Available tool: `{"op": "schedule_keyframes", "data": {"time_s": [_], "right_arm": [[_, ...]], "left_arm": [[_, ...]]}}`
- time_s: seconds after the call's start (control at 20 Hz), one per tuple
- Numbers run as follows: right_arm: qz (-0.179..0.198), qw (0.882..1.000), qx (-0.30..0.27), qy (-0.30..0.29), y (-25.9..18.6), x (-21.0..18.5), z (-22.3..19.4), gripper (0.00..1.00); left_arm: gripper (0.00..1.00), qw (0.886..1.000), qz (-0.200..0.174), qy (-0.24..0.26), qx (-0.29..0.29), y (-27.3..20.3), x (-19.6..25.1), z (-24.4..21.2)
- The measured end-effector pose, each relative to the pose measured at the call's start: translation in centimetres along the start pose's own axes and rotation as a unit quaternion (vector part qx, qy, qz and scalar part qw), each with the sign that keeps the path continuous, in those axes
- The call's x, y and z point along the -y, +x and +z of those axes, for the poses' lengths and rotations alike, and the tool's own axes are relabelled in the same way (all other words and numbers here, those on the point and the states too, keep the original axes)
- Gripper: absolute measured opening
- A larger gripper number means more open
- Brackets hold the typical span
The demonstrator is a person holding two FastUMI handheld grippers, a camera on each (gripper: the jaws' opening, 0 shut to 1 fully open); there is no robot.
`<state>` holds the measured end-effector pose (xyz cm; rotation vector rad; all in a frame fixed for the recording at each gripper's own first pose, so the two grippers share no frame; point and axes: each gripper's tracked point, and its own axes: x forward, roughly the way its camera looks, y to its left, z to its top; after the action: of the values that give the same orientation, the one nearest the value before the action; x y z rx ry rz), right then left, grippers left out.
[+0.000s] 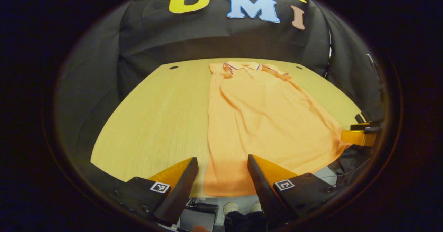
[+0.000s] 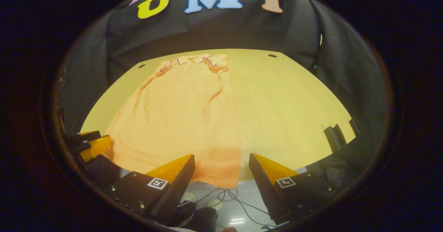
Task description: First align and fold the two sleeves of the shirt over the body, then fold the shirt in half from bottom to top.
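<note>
An orange polo shirt (image 1: 266, 121) lies flat on the wooden table (image 1: 155, 114), collar (image 1: 242, 65) at the far edge, both sleeves folded over the body. Its hem hangs slightly over the near edge. My left gripper (image 1: 222, 176) hovers open at the hem's left corner, nothing between its fingers. In the right gripper view the same shirt (image 2: 176, 117) spreads to the left, and my right gripper (image 2: 221, 171) stands open around the hem's right corner (image 2: 225, 176). The right gripper (image 1: 360, 135) also shows far right in the left gripper view, the left gripper (image 2: 90, 143) at the far left in the right gripper view.
Bare table (image 2: 287, 100) stretches beside the shirt on both sides. Two small dark holes (image 2: 272, 55) mark the far corners. Dark clamps (image 2: 334, 136) sit at the table's right edge. Below the near edge are cables (image 2: 235, 197) and shoes (image 1: 230, 207) on the floor.
</note>
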<state>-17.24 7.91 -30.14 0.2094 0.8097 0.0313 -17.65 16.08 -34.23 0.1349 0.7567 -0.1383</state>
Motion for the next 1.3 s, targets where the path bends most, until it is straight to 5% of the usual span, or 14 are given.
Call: {"op": "schedule_keyframes", "data": {"time_s": [0.6,0.75,0.8,0.9,1.0,1.05,1.3], "right_arm": [[-0.003,1.000,-0.017,-0.007,0.6,-0.8,-1.5,0.96],[0.001,1.000,-0.016,-0.016,0.7,-0.9,-1.6,0.73],[0.011,1.000,-0.014,-0.018,0.8,-1.1,-1.6,0.76],[0.008,1.000,-0.010,-0.001,0.7,-1.1,-1.5,0.35],[0.021,1.000,-0.013,-0.009,0.9,-1.2,-1.6,0.35],[0.023,1.000,-0.012,0.007,0.7,-1.4,-1.5,0.05],[0.066,0.997,-0.023,0.035,0.4,-1.2,-0.7,0.00]], "left_arm": [[0.95,1.000,0.003,0.001,0.005,0.0,0.6,-1.0],[0.66,1.000,-0.007,0.016,0.006,-0.1,2.1,-1.0],[0.54,1.000,-0.010,0.019,0.009,0.1,2.6,-1.0],[0.34,1.000,-0.016,0.021,0.016,0.1,3.5,-1.1],[0.10,1.000,-0.010,0.021,0.016,0.1,3.5,-1.1],[0.10,1.000,-0.008,0.019,0.009,0.2,3.5,-1.0],[0.06,0.999,0.000,-0.030,-0.023,0.2,3.0,-0.6]]}}
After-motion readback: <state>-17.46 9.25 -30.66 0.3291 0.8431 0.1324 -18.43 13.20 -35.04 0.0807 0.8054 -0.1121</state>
